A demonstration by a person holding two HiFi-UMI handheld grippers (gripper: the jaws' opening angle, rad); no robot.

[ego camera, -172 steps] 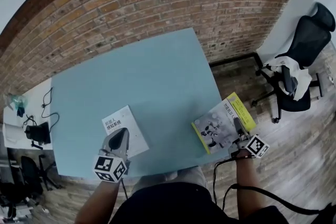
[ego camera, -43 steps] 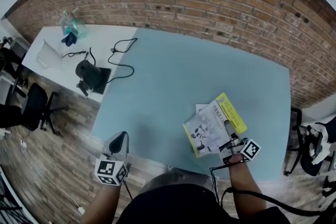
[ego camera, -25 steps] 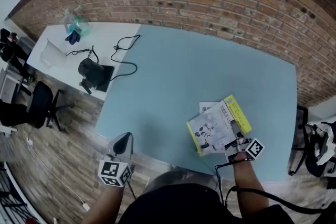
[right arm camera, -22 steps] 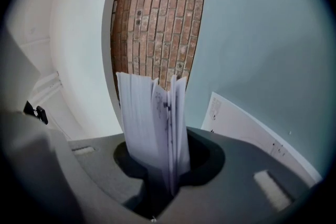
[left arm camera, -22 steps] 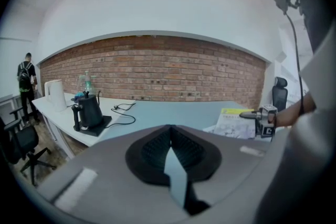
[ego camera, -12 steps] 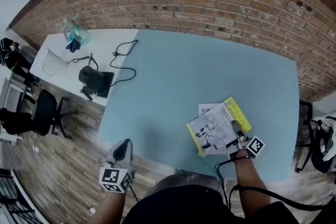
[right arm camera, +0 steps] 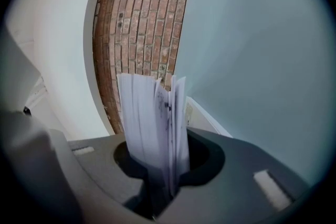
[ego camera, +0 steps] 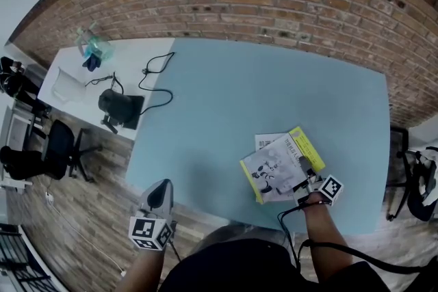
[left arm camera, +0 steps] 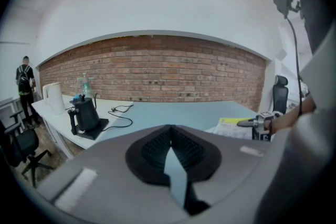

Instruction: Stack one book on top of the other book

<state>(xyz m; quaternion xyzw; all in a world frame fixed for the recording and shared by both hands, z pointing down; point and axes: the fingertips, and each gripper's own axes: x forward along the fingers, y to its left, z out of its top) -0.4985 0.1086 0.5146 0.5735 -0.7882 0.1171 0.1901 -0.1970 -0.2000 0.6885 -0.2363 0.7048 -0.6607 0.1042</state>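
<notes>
Fingers of the right gripper (ego camera: 304, 179) clamped a yellow-edged paperback book (ego camera: 277, 162) over a white book (ego camera: 263, 141); those of the left gripper (ego camera: 159, 189) stood closed.

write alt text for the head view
The right gripper grips a yellow-edged book over a white book whose corner peeks out, on a light blue table. The left gripper hangs shut and empty near the table's front edge.

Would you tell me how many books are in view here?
2: the yellow-edged book, gripped by the right gripper, is over the white book, mostly hidden beneath.
</notes>
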